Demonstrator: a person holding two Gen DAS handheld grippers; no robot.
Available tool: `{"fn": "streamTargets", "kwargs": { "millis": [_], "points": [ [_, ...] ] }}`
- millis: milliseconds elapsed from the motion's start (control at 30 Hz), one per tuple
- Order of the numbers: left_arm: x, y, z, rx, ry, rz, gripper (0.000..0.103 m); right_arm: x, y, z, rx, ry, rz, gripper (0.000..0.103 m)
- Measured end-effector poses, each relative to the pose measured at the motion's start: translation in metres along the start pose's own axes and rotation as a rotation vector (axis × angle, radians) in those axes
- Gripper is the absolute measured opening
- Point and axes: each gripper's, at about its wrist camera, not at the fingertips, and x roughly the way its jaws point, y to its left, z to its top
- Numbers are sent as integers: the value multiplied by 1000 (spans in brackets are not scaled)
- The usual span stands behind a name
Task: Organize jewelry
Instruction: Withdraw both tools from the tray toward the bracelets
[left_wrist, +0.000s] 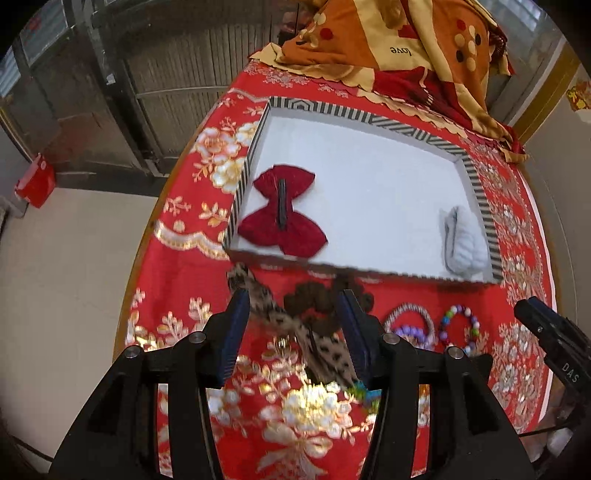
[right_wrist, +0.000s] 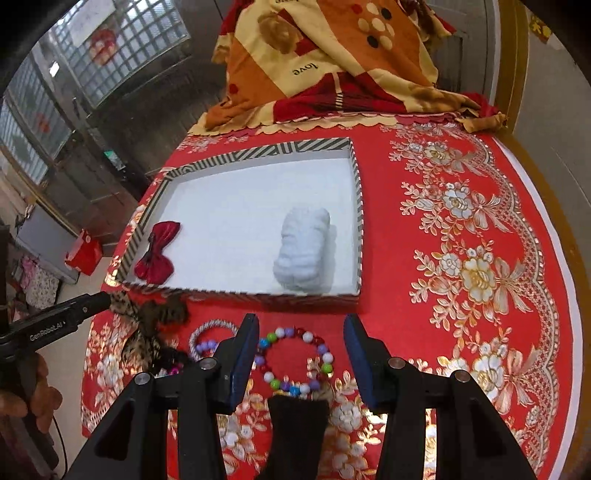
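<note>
Left gripper (left_wrist: 293, 325) at bottom centre of the left wrist view, jaws spread wide, grasping nothing, above a blurred leopard-print bow (left_wrist: 280, 325) and a dark brown hair piece (left_wrist: 317, 299). Striped tray (left_wrist: 369, 120) mid-frame on a red floral tablecloth (left_wrist: 177, 280), holding a red bow clip (left_wrist: 282, 216) at left and a white scrunchie (left_wrist: 463, 242) at right. Beaded bracelet (left_wrist: 460, 326) at lower right.

Right gripper (right_wrist: 301, 360) at bottom centre of the right wrist view, likewise released, framing the beaded bracelet (right_wrist: 295, 360) on the tablecloth (right_wrist: 480, 221). Tray (right_wrist: 258, 149) above it; leopard bow (right_wrist: 138, 332) at lower left; orange blanket (right_wrist: 332, 55) at top.
</note>
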Motion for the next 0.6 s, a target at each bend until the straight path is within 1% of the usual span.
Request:
{"fn": "streamTargets", "kwargs": {
  "millis": [133,233,433,600],
  "points": [
    [-5,2,-14,-10,6,-2,49,-9,-1,-11,-16,-8,-4,46],
    [-7,5,-26,-26,12,0,49,-13,-4,-20,-20,3,0,46],
    [-6,16,-49,-43,52,-7,49,-17,-12,-43,-33,38,-16,46],
    [-6,30,-62,-86,70,-22,49,-14,-16,-60,-22,78,6,46]
  ]
}}
